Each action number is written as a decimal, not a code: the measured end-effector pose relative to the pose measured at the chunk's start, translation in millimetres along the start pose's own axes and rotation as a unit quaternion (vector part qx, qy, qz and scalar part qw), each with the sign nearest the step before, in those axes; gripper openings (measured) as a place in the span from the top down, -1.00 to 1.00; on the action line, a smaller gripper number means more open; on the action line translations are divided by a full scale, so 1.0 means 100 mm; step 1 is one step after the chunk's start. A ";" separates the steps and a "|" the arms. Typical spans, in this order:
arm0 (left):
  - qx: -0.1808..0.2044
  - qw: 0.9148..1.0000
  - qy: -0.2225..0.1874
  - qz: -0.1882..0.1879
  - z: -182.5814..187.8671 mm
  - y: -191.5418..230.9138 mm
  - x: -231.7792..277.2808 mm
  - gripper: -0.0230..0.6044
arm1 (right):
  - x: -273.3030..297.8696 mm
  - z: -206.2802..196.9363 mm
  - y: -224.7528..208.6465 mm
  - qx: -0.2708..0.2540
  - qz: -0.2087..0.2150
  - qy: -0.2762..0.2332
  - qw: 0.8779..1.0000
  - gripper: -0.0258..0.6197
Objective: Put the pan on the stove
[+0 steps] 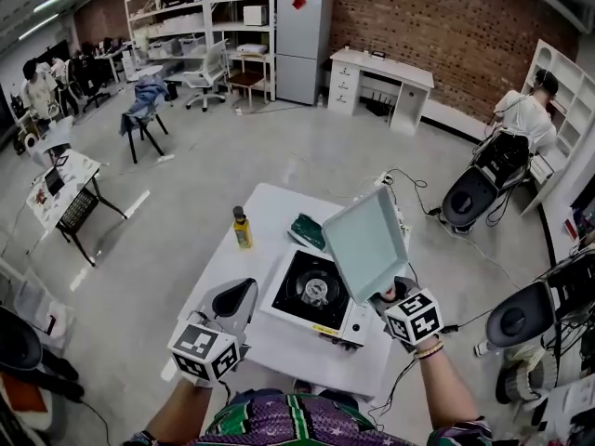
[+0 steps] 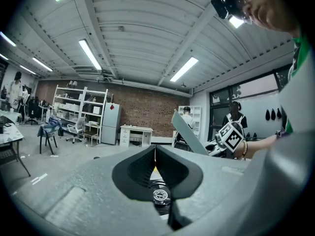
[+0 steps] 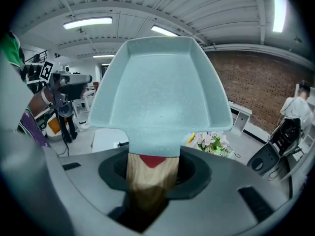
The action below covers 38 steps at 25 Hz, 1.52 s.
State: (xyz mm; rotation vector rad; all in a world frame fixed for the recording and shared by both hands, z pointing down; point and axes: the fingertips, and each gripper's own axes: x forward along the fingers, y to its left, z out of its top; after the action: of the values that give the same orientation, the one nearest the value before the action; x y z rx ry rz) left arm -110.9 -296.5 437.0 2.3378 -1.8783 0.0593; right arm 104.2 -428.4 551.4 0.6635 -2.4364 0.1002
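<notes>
Clamping the right gripper [image 1: 390, 297] on the wooden handle [image 3: 149, 173] of the pale green pan [image 1: 364, 242], jaws pressed against the wood on both sides. Holding that pan in the air over the right edge of the stove [image 1: 349, 319], handle end low and far rim raised steeply, off the burner [image 1: 314, 291]. Hovering the left gripper [image 1: 234, 297] just beside the stove's left side, jaws together. Showing the black burner open to view in the middle of the stove. Sharing the white table [image 1: 270, 203] behind the stove: a yellow bottle [image 1: 242, 228], upright and apart from it, and a green cloth [image 1: 305, 231] near its back edge, partly hidden by the pan. Farther off: a seated person [image 1: 525, 114] at the right, then a white desk [image 1: 381, 74], a fridge [image 1: 302, 33] and shelves [image 1: 200, 12] along the brick wall.
</notes>
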 end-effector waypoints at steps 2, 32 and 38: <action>-0.002 1.000 0.001 0.004 -0.02 0.01 0.03 0.87 | 0.08 -0.05 -0.01 -0.007 0.009 0.012 1.000 0.44; -0.018 0.998 0.016 0.054 -0.23 0.08 0.13 0.87 | 0.94 -0.90 0.09 -0.099 0.150 0.170 0.969 0.44; -0.021 0.998 0.019 0.060 -0.26 0.10 0.13 0.87 | 1.03 -1.08 0.10 -0.119 0.164 0.202 0.958 0.44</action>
State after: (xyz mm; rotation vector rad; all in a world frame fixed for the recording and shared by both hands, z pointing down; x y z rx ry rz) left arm -116.3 -307.8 464.7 2.1788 -1.9811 0.0775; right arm 86.0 -440.8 699.0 0.1090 -2.0920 0.0650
